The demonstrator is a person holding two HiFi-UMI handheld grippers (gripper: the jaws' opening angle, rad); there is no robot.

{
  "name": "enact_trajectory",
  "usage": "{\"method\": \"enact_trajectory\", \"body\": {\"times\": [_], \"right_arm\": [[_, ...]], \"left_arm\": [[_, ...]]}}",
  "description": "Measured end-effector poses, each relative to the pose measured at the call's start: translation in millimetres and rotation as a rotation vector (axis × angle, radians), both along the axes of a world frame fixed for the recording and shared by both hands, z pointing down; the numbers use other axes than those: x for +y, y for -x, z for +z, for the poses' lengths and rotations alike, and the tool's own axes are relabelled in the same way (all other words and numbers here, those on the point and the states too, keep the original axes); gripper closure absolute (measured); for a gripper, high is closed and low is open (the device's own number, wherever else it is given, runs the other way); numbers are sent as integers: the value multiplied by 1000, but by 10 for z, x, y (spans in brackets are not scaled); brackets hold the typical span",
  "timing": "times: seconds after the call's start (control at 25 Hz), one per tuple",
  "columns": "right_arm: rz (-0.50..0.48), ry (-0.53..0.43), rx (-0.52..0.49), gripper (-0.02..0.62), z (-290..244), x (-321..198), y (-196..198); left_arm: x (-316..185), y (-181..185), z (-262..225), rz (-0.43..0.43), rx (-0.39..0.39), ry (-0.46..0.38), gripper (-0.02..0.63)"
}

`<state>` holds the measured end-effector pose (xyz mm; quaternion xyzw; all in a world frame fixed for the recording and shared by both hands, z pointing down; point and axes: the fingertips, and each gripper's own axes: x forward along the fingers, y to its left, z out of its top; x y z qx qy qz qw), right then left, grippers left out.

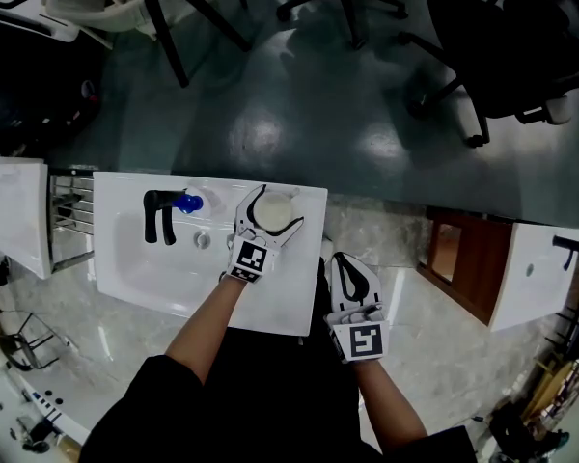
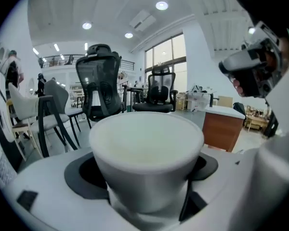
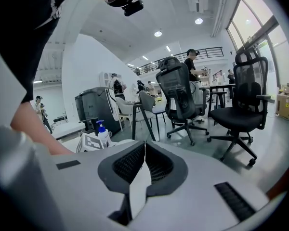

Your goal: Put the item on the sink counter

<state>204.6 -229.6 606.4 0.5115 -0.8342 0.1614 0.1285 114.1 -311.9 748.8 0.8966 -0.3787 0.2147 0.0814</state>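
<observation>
Cream-white cup (image 2: 147, 148); white left gripper (image 1: 273, 210) and right gripper (image 1: 345, 261), black-lined fingers (image 3: 130, 165), black-and-white square-patterned marker cubes (image 1: 250, 258); white sink bench (image 1: 280, 309); black tap (image 1: 159, 216); blue bottle top (image 1: 188, 202).

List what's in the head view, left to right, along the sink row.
Metal rack → black faucet → blue-capped bottle → white cup held in the left gripper → right gripper, shut and empty → wooden cabinet → second white sink.
</observation>
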Motion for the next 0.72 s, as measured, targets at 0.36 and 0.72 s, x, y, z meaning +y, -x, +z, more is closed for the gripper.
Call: {"method": "enact_trajectory", "body": {"times": [0.36,0.72], "right_arm": [[0,-9,-3,563,-18,25,33],[-8,32,1,563,-55,113,61]], "left_arm": [[51,-5,99,7,-38,3,151],[89,78,-35,-31,-15,7,149]]}}
